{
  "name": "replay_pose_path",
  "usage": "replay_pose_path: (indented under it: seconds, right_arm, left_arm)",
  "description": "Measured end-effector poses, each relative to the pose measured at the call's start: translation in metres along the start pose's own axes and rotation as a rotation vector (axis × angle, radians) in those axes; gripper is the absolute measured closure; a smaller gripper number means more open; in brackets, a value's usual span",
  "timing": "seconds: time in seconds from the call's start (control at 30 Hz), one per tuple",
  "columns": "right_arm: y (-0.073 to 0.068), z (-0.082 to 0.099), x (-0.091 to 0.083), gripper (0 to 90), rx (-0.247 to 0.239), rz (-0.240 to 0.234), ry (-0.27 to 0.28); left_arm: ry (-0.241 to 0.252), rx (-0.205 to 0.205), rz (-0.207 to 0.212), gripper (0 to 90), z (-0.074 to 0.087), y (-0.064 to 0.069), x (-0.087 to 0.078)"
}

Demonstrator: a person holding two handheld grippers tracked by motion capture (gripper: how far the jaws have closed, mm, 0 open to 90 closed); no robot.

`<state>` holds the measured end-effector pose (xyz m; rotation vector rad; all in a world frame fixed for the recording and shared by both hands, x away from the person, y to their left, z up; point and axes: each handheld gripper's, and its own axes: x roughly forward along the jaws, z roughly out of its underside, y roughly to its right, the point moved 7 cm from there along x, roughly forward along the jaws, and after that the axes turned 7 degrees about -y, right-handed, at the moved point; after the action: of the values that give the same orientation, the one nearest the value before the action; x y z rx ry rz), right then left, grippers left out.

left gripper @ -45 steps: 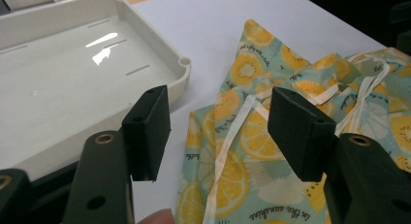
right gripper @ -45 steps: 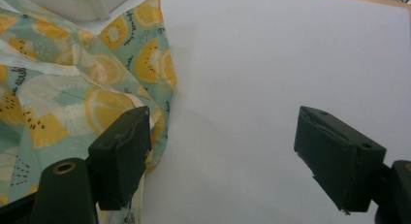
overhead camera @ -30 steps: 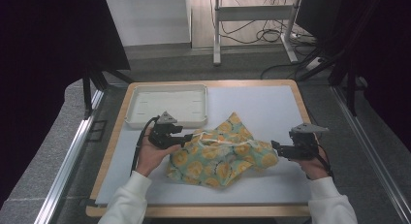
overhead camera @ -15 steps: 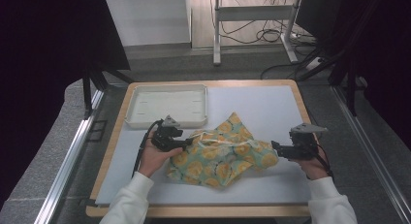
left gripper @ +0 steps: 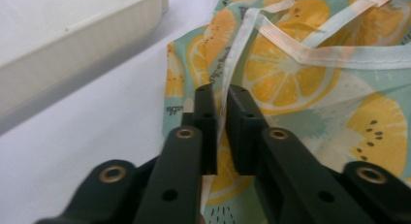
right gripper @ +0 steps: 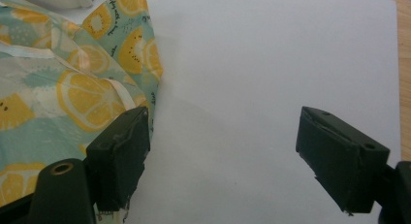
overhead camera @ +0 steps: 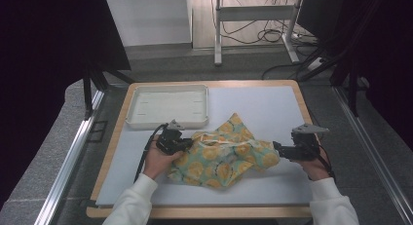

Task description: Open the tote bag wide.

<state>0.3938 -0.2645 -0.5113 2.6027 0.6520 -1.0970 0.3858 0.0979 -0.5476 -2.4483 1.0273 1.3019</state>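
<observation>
We list first the surroundings. A white tray (overhead camera: 168, 106), shallow and rectangular, sits at the far left of the table (overhead camera: 272, 105), whose white top has a wooden border; in the left gripper view the tray's near wall (left gripper: 82, 49) stands just beside the cloth's left edge, a strip of bare table between them. Beyond the table's far edge we note a grey floor with a metal stand (overhead camera: 253, 20) and loose cables (overhead camera: 270, 36). To the right of the cloth the white surface lies bare up to the wooden rim.

Main item: a cloth (overhead camera: 221, 154), mint green printed with orange and lemon slices, trimmed with a white tape or strap (left gripper: 349, 56) that crosses its top. It lies crumpled near the middle of the table, toward the near edge, one corner pointing to the far side.

The left gripper (overhead camera: 181, 144) meets the cloth's left edge; its jaws have just been closing and we see them pinched on the cloth's white-trimmed hem (left gripper: 220, 95). The right gripper (overhead camera: 277, 148) sits at the cloth's right end; its jaws stand wide apart, one against the fabric edge (right gripper: 121, 105), the other over bare table.
</observation>
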Motion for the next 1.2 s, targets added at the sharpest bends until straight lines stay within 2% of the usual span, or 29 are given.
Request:
replay_pose_path:
  seconds: [0.23, 0.57, 0.73, 1.2]
  right_arm:
    - [0.001, 0.0, 0.0, 19.9, 0.003, 0.001, 0.001]
    - [0.005, -0.001, -0.004, 19.9, 0.012, 0.009, 0.009]
    - [0.006, -0.004, -0.006, 19.9, 0.02, 0.013, 0.018]
    - [-0.012, -0.029, -0.012, 20.0, -0.023, -0.019, 0.064]
  left_arm:
    - [0.02, 0.003, 0.018, 89.7, -0.002, 0.002, -0.003]
    - [0.105, -0.009, 0.039, 90.0, -0.011, 0.006, -0.023]
    - [0.123, -0.008, 0.057, 90.0, -0.013, 0.007, -0.027]
    - [0.151, 0.015, 0.078, 90.0, -0.017, 0.016, -0.036]
